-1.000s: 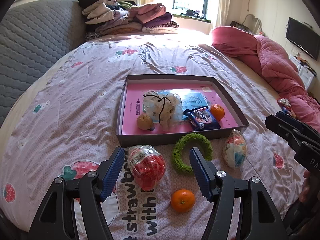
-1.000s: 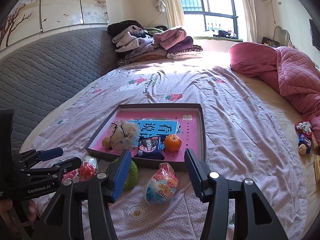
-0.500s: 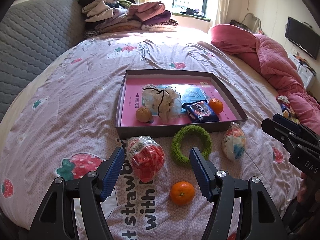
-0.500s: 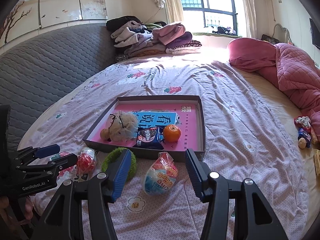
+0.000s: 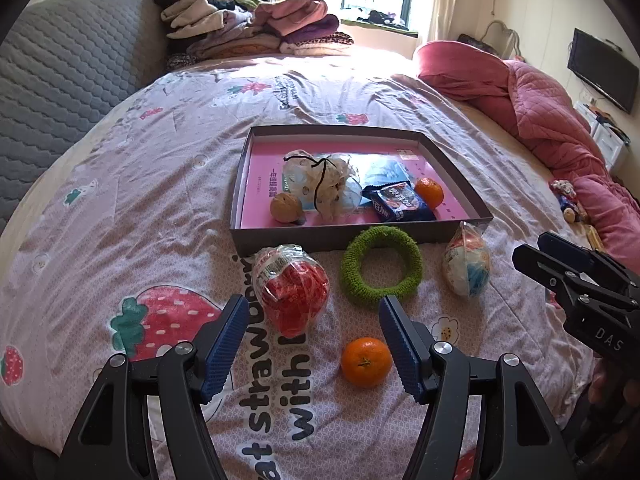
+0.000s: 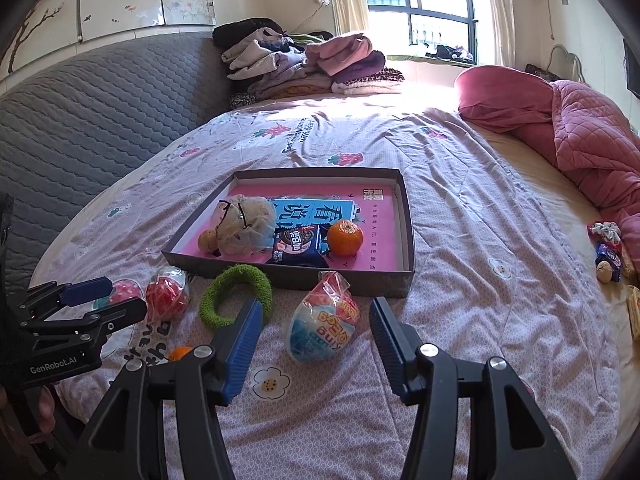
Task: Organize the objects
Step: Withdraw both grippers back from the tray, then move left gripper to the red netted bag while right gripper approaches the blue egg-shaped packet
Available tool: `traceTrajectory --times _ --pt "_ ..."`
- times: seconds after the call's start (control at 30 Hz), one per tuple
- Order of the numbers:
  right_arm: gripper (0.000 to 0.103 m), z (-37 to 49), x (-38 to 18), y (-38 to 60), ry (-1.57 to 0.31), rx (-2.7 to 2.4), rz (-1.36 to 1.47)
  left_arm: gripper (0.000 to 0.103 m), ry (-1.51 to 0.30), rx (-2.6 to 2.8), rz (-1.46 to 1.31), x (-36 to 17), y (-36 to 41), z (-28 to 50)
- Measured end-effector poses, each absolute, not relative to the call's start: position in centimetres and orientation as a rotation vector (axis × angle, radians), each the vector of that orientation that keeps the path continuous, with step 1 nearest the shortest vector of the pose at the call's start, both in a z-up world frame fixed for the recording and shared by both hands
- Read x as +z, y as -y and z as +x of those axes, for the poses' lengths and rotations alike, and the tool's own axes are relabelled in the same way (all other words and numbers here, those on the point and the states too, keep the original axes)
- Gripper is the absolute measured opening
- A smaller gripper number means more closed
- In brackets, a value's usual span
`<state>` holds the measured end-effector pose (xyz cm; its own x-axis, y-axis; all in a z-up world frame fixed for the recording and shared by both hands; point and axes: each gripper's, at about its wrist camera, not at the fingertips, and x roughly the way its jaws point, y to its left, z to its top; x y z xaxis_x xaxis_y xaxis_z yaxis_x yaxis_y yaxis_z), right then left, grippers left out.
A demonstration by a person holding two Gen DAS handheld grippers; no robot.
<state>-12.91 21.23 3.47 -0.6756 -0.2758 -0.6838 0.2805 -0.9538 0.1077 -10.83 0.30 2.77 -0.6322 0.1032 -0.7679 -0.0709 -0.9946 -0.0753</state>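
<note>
Bed [image 5: 120,208] carries everything. Four items lie loose on the cover along the box's [image 5: 352,238] near wall, left to right: red-filled bag [image 5: 292,288], green ring [image 5: 382,270], orange [image 5: 366,361] nearer the bed's front edge, egg-shaped packet [image 5: 467,268]. Box already holds a second orange, a biscuit pack and a mesh pouch, so the loose four likely go in next. Left tool [image 5: 312,340] spread, empty, aimed at the red bag. Right tool [image 6: 316,340] spread, empty, straddling the packet's near end without contact: judged next pick.
</note>
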Motion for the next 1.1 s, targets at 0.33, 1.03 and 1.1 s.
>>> traceTrajectory --times 0.33,1.03,1.1 --pt "0.055 -11.9 2.4 -21.5 -0.018 -2.622 1.108 0.069 0.047 2.737 -1.321 1.9 -0.2 -9.6" --pt "0.056 -10.4 1.0 -21.6 -0.028 -2.617 1.158 0.069 0.028 2.719 -1.364 0.4 0.0 -7.8" --pt "0.056 -10.3 0.8 -21.4 -0.034 -2.612 1.161 0.069 0.026 2.716 -1.37 0.1 0.0 -7.7"
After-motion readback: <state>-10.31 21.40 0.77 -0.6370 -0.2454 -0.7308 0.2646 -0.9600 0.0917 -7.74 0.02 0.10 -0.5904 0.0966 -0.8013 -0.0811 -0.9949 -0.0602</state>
